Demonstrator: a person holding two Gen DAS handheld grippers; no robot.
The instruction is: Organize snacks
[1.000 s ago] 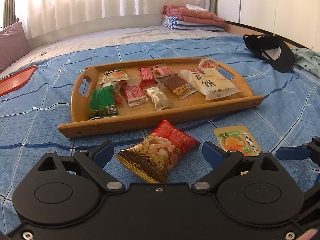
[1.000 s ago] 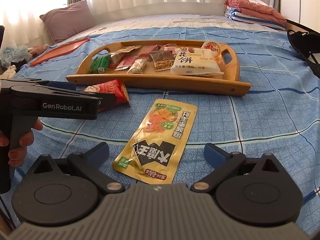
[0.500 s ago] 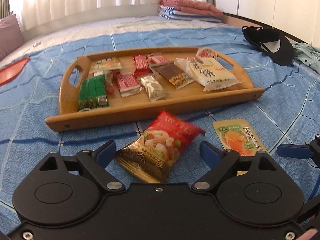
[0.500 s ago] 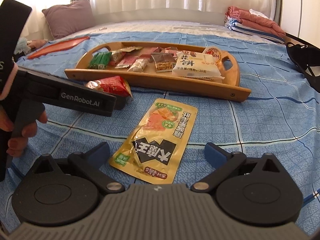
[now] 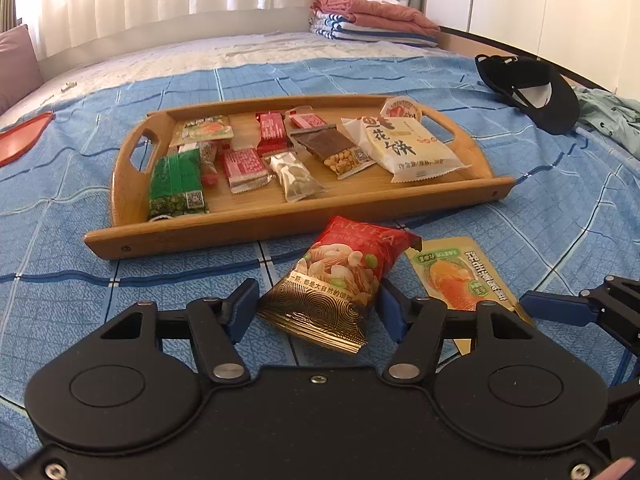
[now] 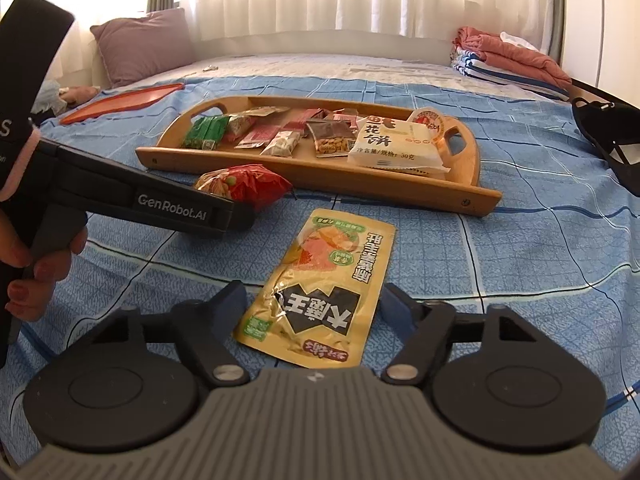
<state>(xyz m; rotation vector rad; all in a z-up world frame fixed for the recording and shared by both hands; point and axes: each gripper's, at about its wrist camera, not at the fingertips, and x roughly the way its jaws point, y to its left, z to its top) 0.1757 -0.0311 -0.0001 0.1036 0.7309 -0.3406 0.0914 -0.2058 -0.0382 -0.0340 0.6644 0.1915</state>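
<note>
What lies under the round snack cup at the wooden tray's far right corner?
The round cup rests on the white pastry packet and tray rim. Anything beneath the packet is hidden.
</note>
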